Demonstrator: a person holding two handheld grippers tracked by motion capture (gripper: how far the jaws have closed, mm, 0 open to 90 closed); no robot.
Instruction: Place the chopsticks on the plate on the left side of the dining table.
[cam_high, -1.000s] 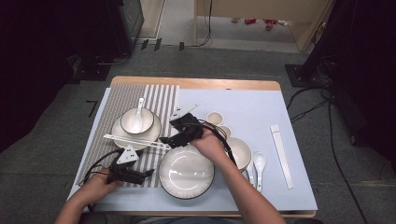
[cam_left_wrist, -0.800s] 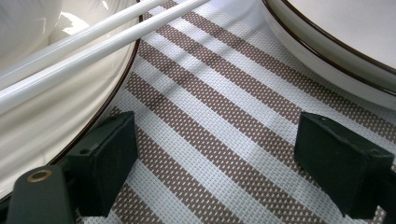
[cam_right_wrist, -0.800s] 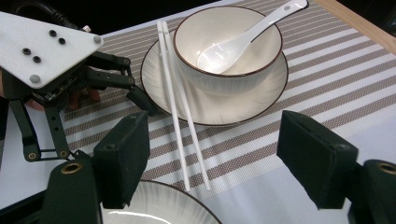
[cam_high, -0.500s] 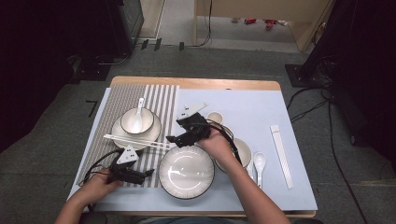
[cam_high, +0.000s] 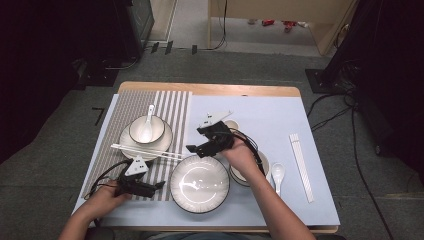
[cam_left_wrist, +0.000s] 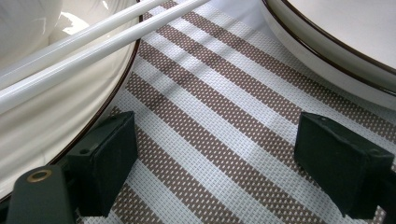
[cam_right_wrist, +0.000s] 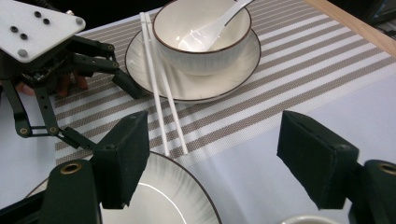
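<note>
While both grippers stand open w/ nothing between the pads, the right gripper (cam_high: 196, 146) hangs above the table, just over the far rim of the big empty plate (cam_high: 199, 183), pointing toward the white chopsticks (cam_high: 150, 151). Right gripper view: chopsticks (cam_right_wrist: 161, 88) lie as a pair w/ one end across the saucer (cam_right_wrist: 196, 88) rim, near tips on the striped placemat (cam_right_wrist: 261, 93) just short of the big plate (cam_right_wrist: 154, 200). Bowl (cam_right_wrist: 201, 35) sits on that saucer w/ a white soup spoon (cam_right_wrist: 219, 23) inside. Left gripper (cam_high: 159, 185) rests low on the placemat beside the plate's left edge; left gripper view shows bare mat (cam_left_wrist: 219, 140) between its pads, chopsticks (cam_left_wrist: 84, 51) at upper left. Second spoon (cam_high: 277, 172) and wrapped chopsticks (cam_high: 301, 165) lie at right on the pale blue cloth.
</note>
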